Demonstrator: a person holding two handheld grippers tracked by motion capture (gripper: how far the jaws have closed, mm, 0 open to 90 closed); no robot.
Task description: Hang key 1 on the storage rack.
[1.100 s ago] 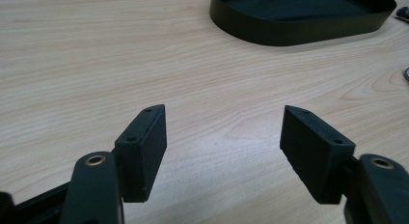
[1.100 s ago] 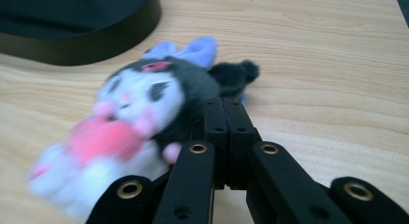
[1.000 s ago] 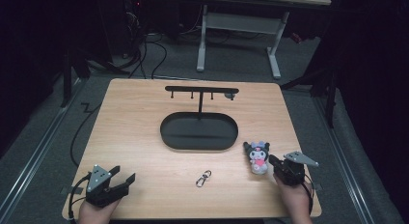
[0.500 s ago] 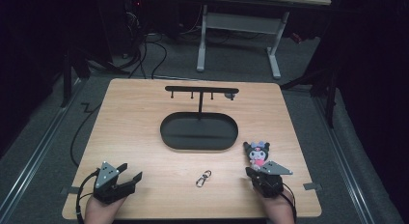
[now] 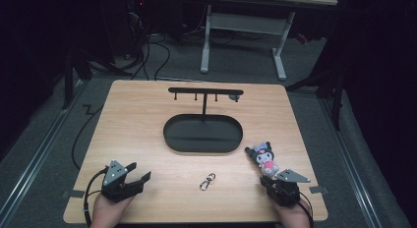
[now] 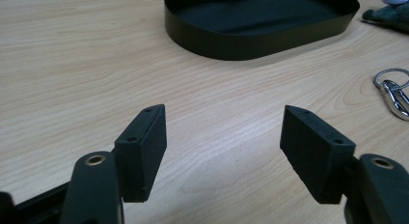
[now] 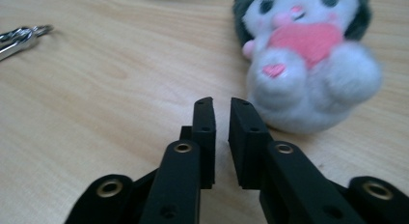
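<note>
The fuzzy plush doll (image 7: pixel 308 64), head cropped, lies beside the right gripper (image 7: pixel 222 105), whose jaws, a slit apart, have just been opening on nothing; the left gripper (image 6: pixel 222 137) gapes wide over the woodgrain bench (image 6: pixel 72 64).

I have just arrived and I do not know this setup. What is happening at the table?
A person holds a gripper in each hand at a wooden table. The right gripper sits just short of a small plush toy; its jaws have just been opening a little, with nothing between them. The left gripper is wide open over bare wood. A metal key clip lies between the hands, before a black oval tray with a hook stand.
</note>
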